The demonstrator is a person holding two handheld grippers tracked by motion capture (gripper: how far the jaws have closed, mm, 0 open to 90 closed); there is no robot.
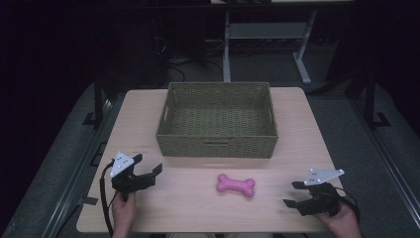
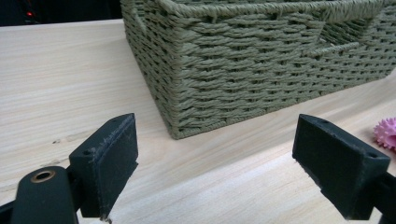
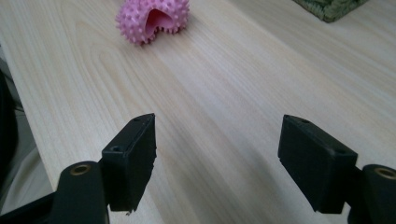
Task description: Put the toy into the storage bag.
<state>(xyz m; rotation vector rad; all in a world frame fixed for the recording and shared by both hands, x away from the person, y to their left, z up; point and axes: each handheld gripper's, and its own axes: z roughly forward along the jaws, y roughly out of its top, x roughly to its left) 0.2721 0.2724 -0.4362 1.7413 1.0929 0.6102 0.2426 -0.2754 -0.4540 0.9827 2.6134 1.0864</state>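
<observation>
Bone toy (image 1: pixel 236 185) lies between left tongs (image 1: pixel 148 171) and right tongs (image 1: pixel 293 194).

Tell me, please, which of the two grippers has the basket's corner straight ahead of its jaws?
The left gripper: its own view faces the basket corner, while the right gripper faces the pink bone toy.

Basket (image 2: pixel 261 60): in the left gripper view its top and right end are cut off by the picture's edges, and the inside is hidden behind the woven wall. Bone toy (image 2: pixel 385 132): in that view a spiky pink end alone shows at the right edge; in the right gripper view (image 3: pixel 152 18) its top is cropped and the far end lies hidden behind the near knob. Person: in the high view both forearms are cut off at the bottom edge.
</observation>
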